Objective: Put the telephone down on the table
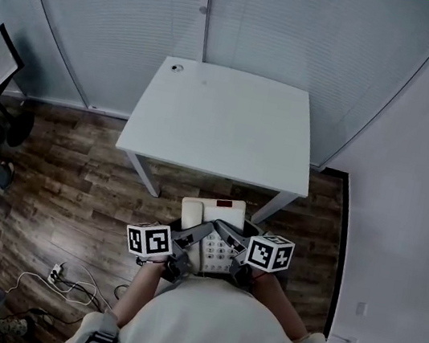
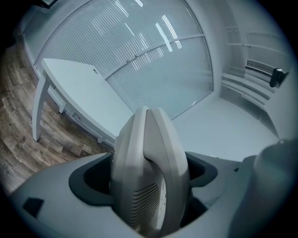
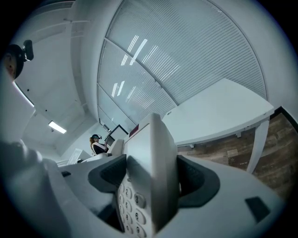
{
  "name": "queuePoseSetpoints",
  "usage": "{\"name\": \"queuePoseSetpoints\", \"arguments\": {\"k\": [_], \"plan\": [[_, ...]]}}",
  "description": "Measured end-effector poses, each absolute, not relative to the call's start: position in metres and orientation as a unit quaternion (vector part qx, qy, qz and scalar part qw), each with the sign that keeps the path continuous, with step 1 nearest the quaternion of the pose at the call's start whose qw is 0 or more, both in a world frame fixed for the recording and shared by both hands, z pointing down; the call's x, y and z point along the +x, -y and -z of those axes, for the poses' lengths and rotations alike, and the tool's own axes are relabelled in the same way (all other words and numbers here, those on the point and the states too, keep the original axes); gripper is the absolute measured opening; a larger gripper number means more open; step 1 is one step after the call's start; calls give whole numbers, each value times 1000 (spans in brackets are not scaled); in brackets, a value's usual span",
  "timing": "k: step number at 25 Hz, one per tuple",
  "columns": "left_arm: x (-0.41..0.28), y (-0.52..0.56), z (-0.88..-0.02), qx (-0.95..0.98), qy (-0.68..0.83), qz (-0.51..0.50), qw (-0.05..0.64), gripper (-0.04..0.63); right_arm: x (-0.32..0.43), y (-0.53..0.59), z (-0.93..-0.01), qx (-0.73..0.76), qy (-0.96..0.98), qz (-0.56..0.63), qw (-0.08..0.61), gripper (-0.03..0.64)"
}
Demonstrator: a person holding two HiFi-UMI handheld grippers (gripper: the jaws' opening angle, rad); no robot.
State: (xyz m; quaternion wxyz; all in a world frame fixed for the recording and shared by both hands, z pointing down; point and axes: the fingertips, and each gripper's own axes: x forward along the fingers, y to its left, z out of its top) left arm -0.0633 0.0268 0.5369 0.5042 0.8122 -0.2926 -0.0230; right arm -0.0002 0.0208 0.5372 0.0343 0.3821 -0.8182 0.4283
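phone (image 1: 217, 228): held in the air close to the body, over the floor (image 1: 66, 182); not on the counter (image 1: 223, 119) yet.
left gripper (image 1: 191, 240): clamped on the phone's 9 o'clock edge, both jaws tight on the shell (image 2: 149, 172).
right gripper (image 1: 237, 242): clamped on the 3 o'clock edge beside the keypad (image 3: 128, 204).
counter: white and bare, at 12 o'clock from the phone; height gap can't be told.
axis: phone's long axis runs 12–6, display end toward the counter.
nearer arm: neither, the grip is symmetric.
next (judgement): move both grippers forward to 12 together, lower the phone flat, then let go.
risk: uneven travel twists the phone.
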Motion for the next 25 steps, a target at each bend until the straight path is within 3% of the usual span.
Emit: {"name": "queuePoseSetpoints", "arguments": {"k": [25], "plan": [[-100,96,-546,819,286,8,497,431,-38,101,-547,389,815,-429,19,339]]}}
